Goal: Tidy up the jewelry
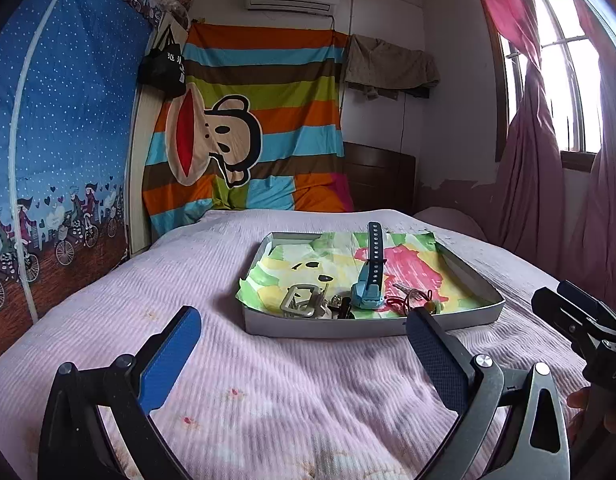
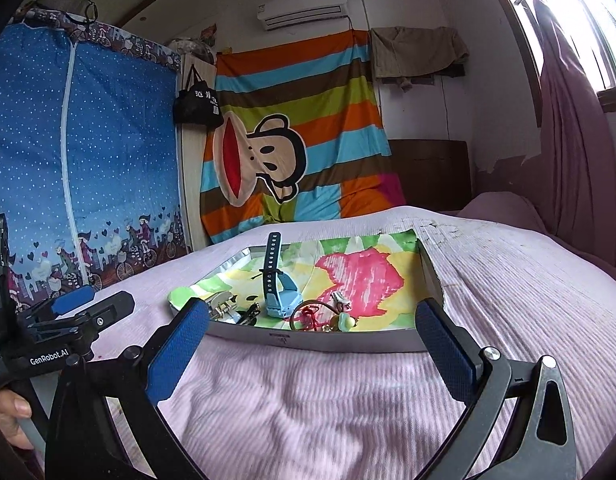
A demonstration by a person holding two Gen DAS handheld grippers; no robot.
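1. My left gripper (image 1: 304, 344) hangs above the pink bedspread (image 1: 268, 400), jaws wide apart and empty — short of the tray's near wall.
2. My right gripper (image 2: 311, 340) is the same: jaws spread, nothing between them, tips level with the tray's front edge.
3. Shallow tray (image 1: 327, 328) sits on the bed ahead, lined with a bright patterned cloth (image 1: 411, 268). All the jewelry lies in its near part.
4. Blue watch (image 2: 278, 300) — body near the front, dark strap (image 2: 272, 256) rising toward the back. Probably light, the strap bendy; I judge the stiff case the better hold.
5. Metal buckle (image 1: 304, 300) at near left, beside small dark pieces I cannot identify. Rigid, likely slippery; pinch across one bar.
6. Red cord loop (image 2: 308, 316) with a pale green charm (image 2: 345, 322) at near right — limp, could snag neighbours; take it at the charm.
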